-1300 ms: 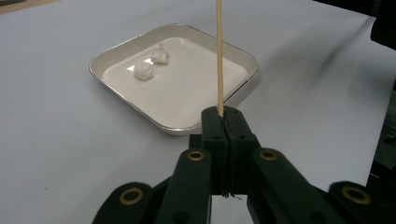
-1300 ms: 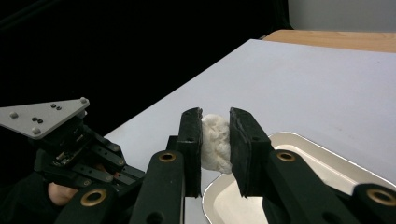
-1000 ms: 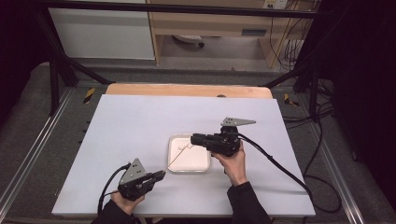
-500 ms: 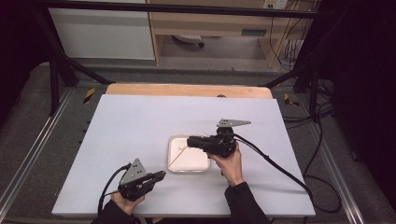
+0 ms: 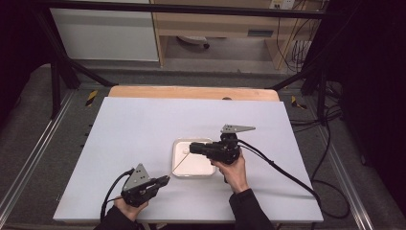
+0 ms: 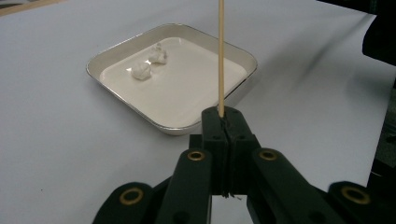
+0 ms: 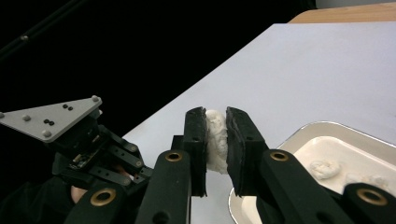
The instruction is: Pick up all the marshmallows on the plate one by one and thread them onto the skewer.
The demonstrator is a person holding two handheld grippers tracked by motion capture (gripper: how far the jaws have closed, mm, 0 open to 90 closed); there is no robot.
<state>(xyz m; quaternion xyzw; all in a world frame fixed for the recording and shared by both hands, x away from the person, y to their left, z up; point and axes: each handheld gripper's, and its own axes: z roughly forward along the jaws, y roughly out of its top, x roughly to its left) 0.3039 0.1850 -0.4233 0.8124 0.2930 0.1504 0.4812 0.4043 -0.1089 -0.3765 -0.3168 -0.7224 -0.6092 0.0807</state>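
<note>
A white square tray [image 5: 175, 167] sits near the table's front middle. My left gripper [image 5: 165, 180] rests left of it, shut on a thin wooden skewer [image 6: 221, 56] that points toward the tray. In the left gripper view, two white dough-like lumps [image 6: 141, 71] lie in the tray [image 6: 122, 45] beyond my shut left gripper [image 6: 224, 114]. My right gripper [image 5: 191, 148] hovers over the tray's left side, level and pointing left. Its jaws have just been closing further on a soft white lump [image 7: 215, 137], held in my right gripper [image 7: 215, 116] and squeezed between the pads.
A wide white sheet [image 5: 143, 124] covers the table, with a wooden strip [image 5: 191, 92] along its far edge. Black cables [image 5: 287, 172] trail off to the right. More white lumps [image 7: 324, 168] lie in the tray [image 7: 327, 127] below the right gripper.
My right gripper has drifted slightly left over the tray with the lump in it. The left gripper and skewer have stayed put.
</note>
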